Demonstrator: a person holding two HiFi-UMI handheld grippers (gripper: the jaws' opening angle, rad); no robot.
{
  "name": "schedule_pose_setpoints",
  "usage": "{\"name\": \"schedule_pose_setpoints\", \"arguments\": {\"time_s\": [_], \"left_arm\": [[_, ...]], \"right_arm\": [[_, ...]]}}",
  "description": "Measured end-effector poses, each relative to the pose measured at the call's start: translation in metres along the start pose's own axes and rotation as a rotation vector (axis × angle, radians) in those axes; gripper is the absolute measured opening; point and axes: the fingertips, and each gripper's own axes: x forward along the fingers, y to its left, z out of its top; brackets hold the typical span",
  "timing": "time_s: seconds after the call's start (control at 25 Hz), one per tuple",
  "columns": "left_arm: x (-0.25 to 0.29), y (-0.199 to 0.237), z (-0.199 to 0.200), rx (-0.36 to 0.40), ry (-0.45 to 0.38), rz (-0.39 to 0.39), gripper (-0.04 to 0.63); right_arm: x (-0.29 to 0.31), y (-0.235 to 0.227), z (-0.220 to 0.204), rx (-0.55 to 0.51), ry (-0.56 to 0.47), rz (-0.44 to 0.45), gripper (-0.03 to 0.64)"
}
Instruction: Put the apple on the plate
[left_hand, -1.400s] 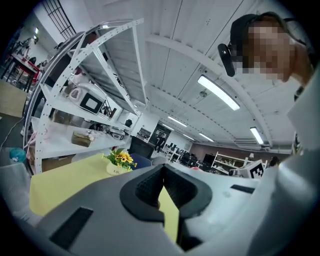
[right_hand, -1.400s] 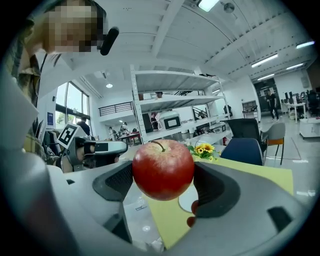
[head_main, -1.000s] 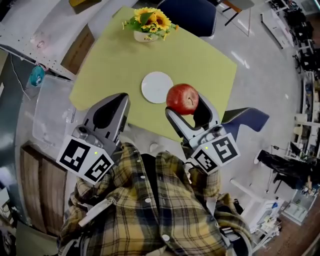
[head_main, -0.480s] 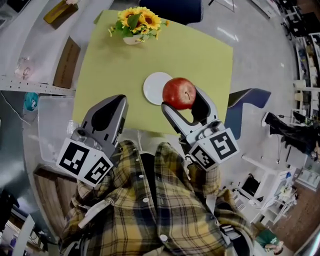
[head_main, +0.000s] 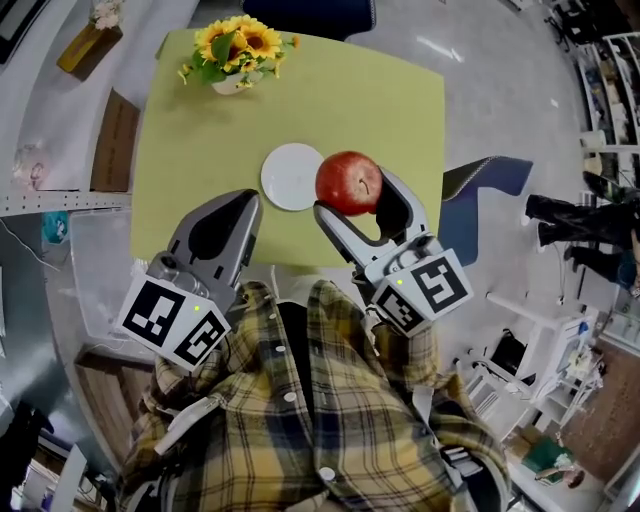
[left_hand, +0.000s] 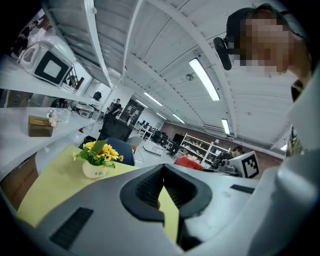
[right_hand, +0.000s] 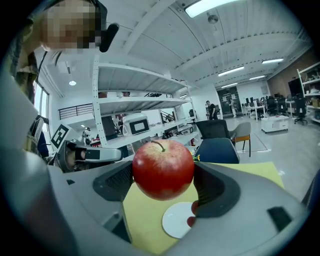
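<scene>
While right gripper (head_main: 352, 192) fingers clamp the apple (head_main: 346, 180) by the plate (head_main: 283, 178), right edge, left gripper (head_main: 247, 198) fingers together.

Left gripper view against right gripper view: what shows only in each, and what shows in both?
Only the left gripper view shows how the left gripper has its jaws shut together on nothing, and the yellow sunflowers in a white pot in full. Only the right gripper view shows the round white plate and how the right gripper has its jaws clamped on the red apple. Both show the yellow-green table, a dark blue chair and the apple, though the left gripper view catches only a red sliver of it.
</scene>
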Motion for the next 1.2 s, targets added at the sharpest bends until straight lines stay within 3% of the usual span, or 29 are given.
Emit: {"name": "schedule_pose_setpoints", "arguments": {"time_s": [0.6,1.2], "left_arm": [[0.041,-0.016,0.007,0.038,-0.019,0.088,0.008],[0.06,-0.01,0.014,0.044,0.027,0.028,0.008]], "right_arm": [[0.005,-0.036,0.006,-0.02,-0.004,0.115,0.364],[0.024,-0.053,-0.01,-0.029,0.06,0.04,0.364]]}}
